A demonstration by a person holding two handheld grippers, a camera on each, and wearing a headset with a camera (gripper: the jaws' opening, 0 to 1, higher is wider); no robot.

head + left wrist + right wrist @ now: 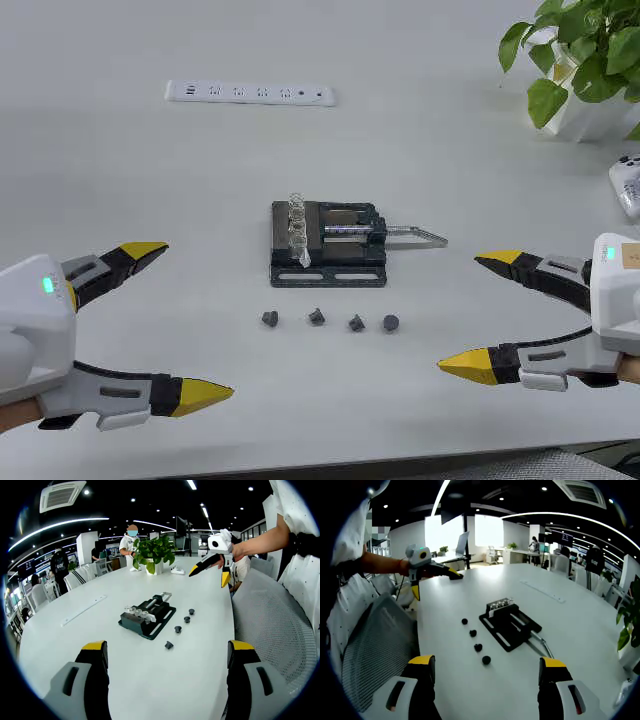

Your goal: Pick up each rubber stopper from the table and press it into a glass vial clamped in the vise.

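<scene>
Right now your left gripper [198, 318] and right gripper [459, 313] gape wide, empty, over the white table [150, 170]. Four rubber stoppers [316, 316] lie in a row just before the vise [330, 265] (glass vials [297, 228] clamped upright). A power strip [250, 93] and potted plant [585, 60] sit beyond, with an open-plan office all around.

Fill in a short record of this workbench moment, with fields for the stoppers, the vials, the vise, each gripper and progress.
stoppers: four rubber stoppers in a row on the table, in front of the vise
vials: glass vials upright in a row, clamped
vise: vise mid-table, handle pointing right
left gripper: left gripper open, empty, left of the stoppers
right gripper: right gripper open, empty, right of the stoppers
progress: no stopper picked up yet
background: power strip, potted plant
</scene>
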